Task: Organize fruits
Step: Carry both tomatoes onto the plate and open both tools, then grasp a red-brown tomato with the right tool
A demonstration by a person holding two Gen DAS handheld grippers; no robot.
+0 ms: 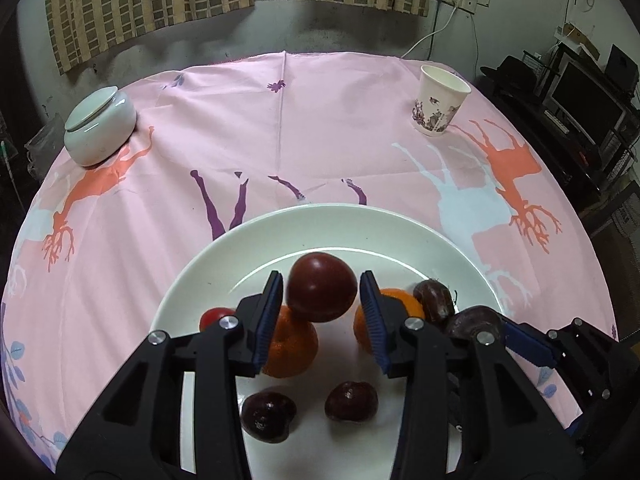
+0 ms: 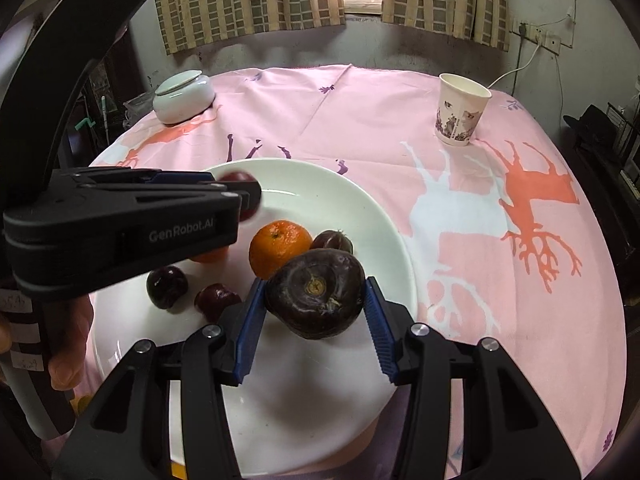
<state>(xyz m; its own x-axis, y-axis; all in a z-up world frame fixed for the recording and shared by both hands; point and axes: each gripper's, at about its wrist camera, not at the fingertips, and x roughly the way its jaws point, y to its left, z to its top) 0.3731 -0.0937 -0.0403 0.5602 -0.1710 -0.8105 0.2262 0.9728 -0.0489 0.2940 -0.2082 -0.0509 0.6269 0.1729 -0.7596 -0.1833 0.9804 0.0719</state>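
Note:
A white plate (image 1: 400,236) holds two oranges (image 1: 290,346), two small dark red fruits (image 1: 268,416), a small red fruit (image 1: 216,317) and a brown one (image 1: 434,300). My left gripper (image 1: 320,300) is shut on a dark red plum (image 1: 322,292) and holds it above the plate. My right gripper (image 2: 316,304) is shut on a large dark purple fruit (image 2: 316,292) over the plate (image 2: 320,192). The left gripper also shows in the right wrist view (image 2: 248,196), at the left, over the plate with the plum (image 2: 240,178).
The round table has a pink cloth with deer prints (image 1: 320,120). A lidded white bowl (image 1: 100,126) stands far left and a paper cup (image 1: 440,100) far right. Curtains and a wall lie behind; shelves with a monitor (image 1: 588,104) are to the right.

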